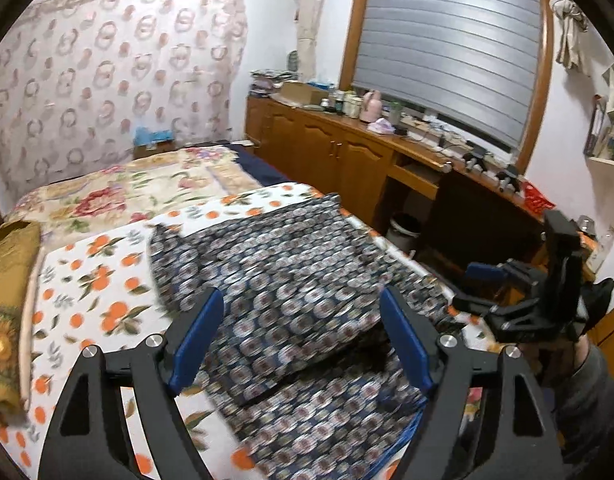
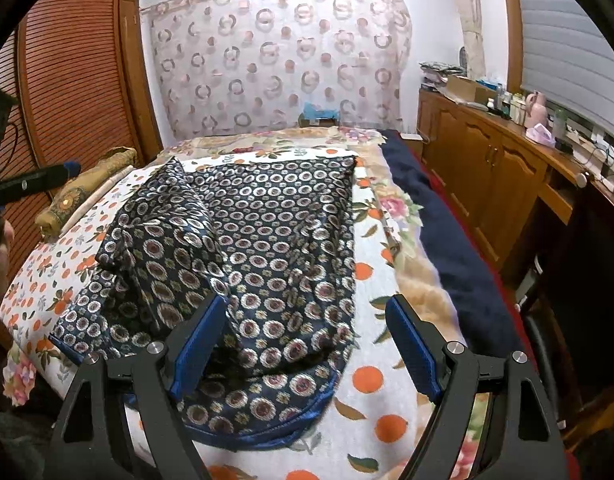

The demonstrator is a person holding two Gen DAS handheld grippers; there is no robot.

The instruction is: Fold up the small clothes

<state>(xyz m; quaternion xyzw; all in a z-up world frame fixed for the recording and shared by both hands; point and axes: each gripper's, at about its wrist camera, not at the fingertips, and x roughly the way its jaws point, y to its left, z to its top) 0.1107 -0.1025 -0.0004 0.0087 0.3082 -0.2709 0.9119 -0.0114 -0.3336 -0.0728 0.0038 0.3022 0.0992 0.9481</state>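
A dark blue garment with a ring-and-flower print [image 1: 291,280] lies partly folded on an orange-fruit blanket [image 1: 87,280] on the bed. It also shows in the right wrist view [image 2: 243,240], with a folded part at its left. My left gripper [image 1: 303,336] is open and empty, above the garment's near part. My right gripper [image 2: 307,344] is open and empty, over the garment's near right edge. The right gripper also shows at the right of the left wrist view [image 1: 487,292]. The left gripper's finger [image 2: 39,178] shows at the left edge of the right wrist view.
A floral quilt [image 1: 127,188] covers the far bed. A rolled brown cushion [image 2: 87,188] lies at the bed's left. A wooden cabinet [image 1: 339,156] with cluttered top runs along the right wall. A navy blanket [image 2: 435,216] hangs on the bed's right side. A louvred wardrobe [image 2: 71,64] stands left.
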